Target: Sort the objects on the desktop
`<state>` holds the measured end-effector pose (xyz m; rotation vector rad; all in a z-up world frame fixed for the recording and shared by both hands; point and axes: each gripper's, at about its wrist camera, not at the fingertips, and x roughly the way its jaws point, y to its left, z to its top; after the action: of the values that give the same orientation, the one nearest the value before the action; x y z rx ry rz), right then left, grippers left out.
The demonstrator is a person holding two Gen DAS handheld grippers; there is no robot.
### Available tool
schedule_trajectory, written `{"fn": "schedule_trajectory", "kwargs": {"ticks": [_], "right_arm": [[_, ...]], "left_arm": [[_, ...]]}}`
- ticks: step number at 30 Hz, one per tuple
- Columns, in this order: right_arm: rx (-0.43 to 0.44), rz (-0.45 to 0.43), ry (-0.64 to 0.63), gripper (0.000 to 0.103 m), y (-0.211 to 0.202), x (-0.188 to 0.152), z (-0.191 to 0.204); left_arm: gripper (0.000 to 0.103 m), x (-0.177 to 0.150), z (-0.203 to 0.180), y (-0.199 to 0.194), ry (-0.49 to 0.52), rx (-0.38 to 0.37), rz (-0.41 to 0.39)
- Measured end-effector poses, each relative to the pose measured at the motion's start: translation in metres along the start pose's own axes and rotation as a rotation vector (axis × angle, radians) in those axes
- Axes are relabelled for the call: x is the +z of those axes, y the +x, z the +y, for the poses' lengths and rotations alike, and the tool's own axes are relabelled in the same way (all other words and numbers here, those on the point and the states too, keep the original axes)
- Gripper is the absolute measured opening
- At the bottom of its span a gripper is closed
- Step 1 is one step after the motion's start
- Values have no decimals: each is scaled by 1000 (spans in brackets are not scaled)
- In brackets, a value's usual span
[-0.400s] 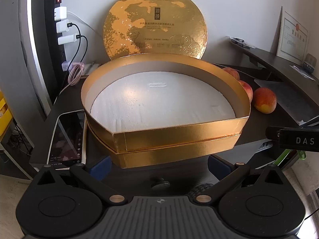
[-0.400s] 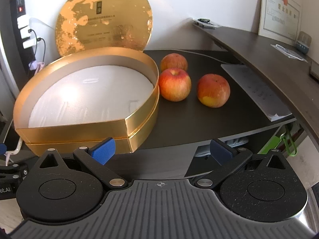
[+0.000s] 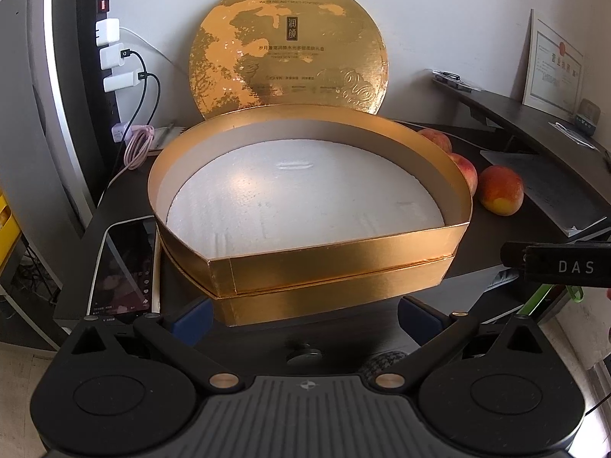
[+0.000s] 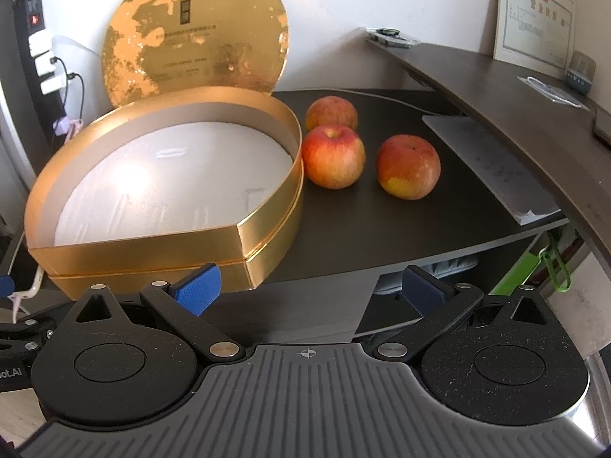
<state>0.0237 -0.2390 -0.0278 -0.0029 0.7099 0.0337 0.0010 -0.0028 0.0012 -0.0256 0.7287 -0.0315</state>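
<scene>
An open gold box (image 3: 336, 255) with a white foam floor stands on the dark desk, and its round gold lid (image 3: 290, 49) leans on the wall behind it. Three red-yellow apples (image 4: 333, 156) (image 4: 408, 166) (image 4: 331, 112) lie on the desk just right of the box (image 4: 145, 244). A phone (image 3: 126, 267) lies flat at the box's left side. My left gripper (image 3: 303, 318) is open and holds nothing, in front of the desk edge before the box. My right gripper (image 4: 311, 290) is open wide and holds nothing, short of the desk edge, with the apples ahead of it.
A raised shelf (image 4: 496, 87) runs along the right with a framed certificate (image 4: 534, 19) and small items on it. White papers (image 4: 492, 164) lie under it beside the apples. A power strip with chargers (image 3: 110, 53) and cables hangs at the left.
</scene>
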Motion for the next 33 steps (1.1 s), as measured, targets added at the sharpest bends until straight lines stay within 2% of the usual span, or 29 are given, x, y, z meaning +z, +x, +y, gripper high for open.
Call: {"fn": "schedule_trajectory", "kwargs": {"ticks": [33], "right_arm": [[19,16,6,103,1,-2,1]], "left_arm": [[103,-2,-3,0,12,-10,1]]}}
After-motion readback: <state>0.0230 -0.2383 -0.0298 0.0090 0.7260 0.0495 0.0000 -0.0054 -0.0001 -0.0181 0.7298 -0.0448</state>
